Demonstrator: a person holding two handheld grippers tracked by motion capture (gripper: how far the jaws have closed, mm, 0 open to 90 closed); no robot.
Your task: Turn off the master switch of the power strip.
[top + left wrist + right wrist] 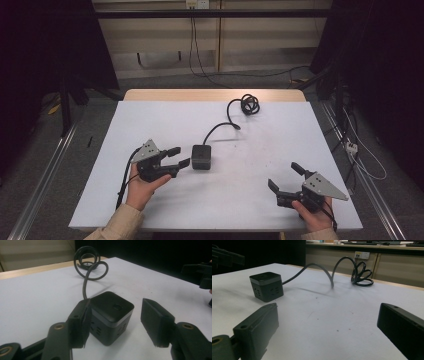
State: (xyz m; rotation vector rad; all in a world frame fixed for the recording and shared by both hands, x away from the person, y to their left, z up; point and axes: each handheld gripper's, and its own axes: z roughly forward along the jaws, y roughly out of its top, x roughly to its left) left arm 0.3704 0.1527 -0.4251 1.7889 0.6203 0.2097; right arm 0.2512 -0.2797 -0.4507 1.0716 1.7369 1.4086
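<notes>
The white tabletop (165, 120) carried little: a black cube-shaped power socket (201, 156) left of its middle, and the socket's black cable (220, 128), which rose in an arc toward the far edge and ended in a loose coil (248, 104). Beyond the far edge, a wall outlet (361, 255) sat on the pale cabinet front.

The left gripper (178, 156) lay level just left of the socket, held by the person's left hand (142, 190). In the left gripper view its jaws stood on either side of the cube: one pad looked to be touching or nearly touching the cube's near corner, though the angle made contact hard to judge, while the other stood clearly apart, so the jaws were released, not yet gripping. Nothing lay between them and the cube.

The right gripper (284, 177) rested near the front right corner, well apart from the socket, jaws spread wide with bare tabletop between them. The cube's far faces were hidden.
</notes>
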